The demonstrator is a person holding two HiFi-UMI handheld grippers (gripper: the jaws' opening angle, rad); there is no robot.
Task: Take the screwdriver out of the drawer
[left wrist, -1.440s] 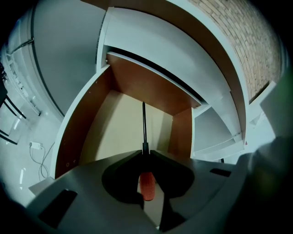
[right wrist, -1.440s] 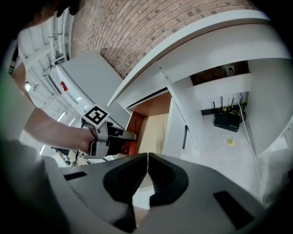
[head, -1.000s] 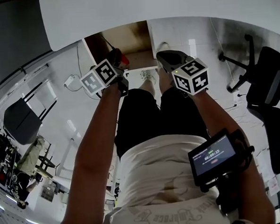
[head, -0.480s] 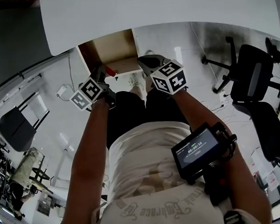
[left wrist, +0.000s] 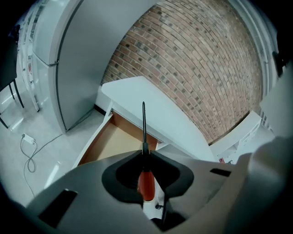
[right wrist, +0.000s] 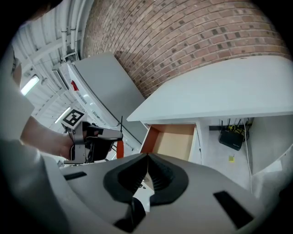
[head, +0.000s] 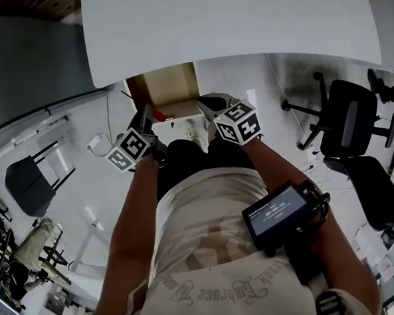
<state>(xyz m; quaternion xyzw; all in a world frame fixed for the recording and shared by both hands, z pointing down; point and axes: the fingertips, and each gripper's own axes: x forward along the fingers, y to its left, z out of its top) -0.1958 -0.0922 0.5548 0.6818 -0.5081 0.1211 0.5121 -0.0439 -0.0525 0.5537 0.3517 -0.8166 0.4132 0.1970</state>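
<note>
The left gripper [left wrist: 145,160] is clamping its jaws on the screwdriver [left wrist: 146,185] at the red handle, clear of the open drawer [left wrist: 109,142] under the table [left wrist: 151,100]. The right gripper's [right wrist: 147,161] jaws are sitting closed, empty. Removal is looking essentially done.

The drawer [head: 169,87] stands pulled out from under the near edge of the table [head: 229,32], toward the person [head: 209,239]. Before its left corner are the left tongs [head: 148,115], with the screwdriver [left wrist: 143,130] between their tips, its shaft reaching past them toward the table, outside the drawer. The right tongs [head: 205,101] are beside them to the right, before the drawer's right front corner. On the floor [head: 245,70], an office chair [head: 350,111] stands well right of the drawer and another chair [head: 28,177] well left. A brick wall [left wrist: 201,68] rises behind the table.
</note>
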